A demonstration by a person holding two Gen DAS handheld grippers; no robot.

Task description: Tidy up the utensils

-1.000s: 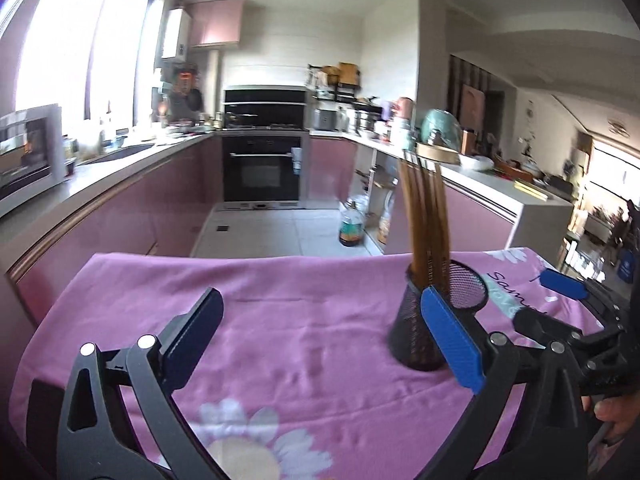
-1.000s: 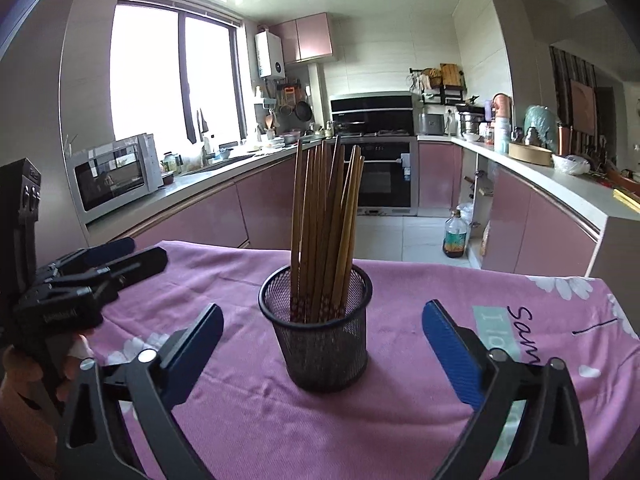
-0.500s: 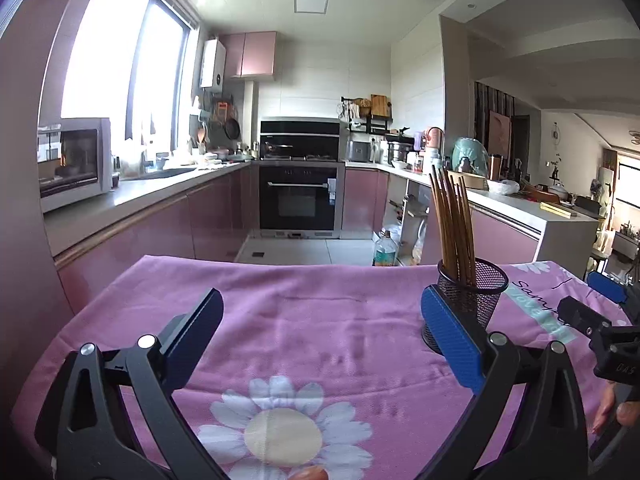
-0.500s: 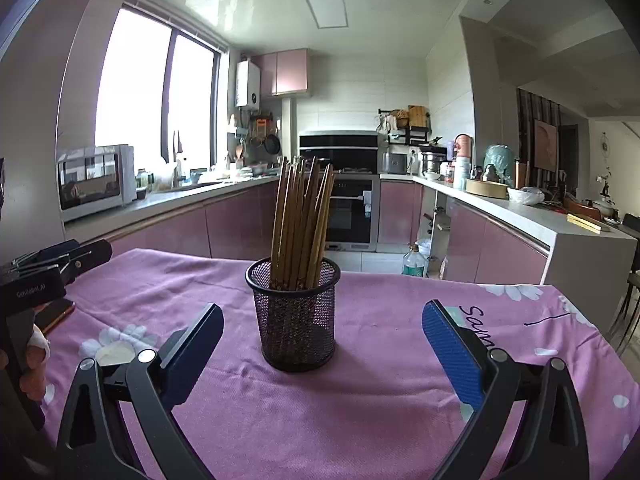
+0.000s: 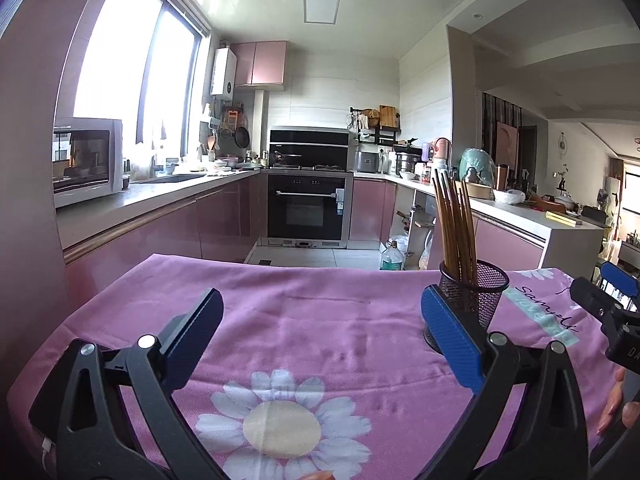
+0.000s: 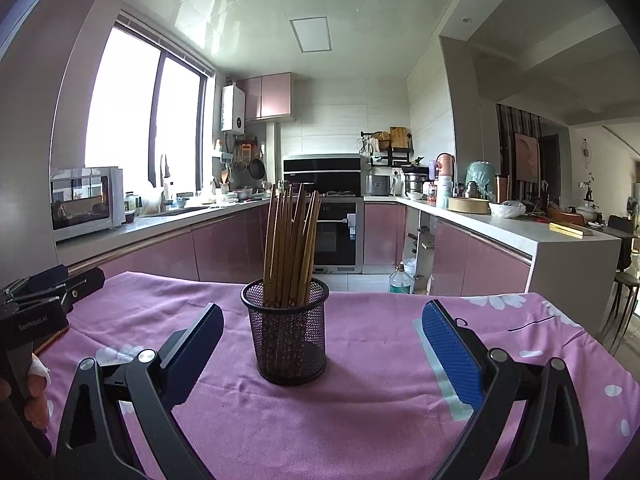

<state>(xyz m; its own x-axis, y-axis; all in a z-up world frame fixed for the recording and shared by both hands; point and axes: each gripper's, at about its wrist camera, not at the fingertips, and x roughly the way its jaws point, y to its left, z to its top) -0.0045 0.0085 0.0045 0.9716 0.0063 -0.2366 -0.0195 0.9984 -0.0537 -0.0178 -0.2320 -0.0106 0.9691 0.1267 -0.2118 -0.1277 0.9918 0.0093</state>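
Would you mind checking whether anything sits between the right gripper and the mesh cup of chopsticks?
Nothing visible does. The right gripper is open, and the mesh cup holding the chopsticks stands straight ahead between its spread fingers, with only bare pink tablecloth in front of it. The left gripper is off to the side.

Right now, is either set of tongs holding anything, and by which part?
Nothing is held. The left tongs and right tongs are both open and empty; the chopsticks stand in the mesh cup.

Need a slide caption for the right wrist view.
Open right gripper faces a black mesh cup of wooden chopsticks on pink floral tablecloth.
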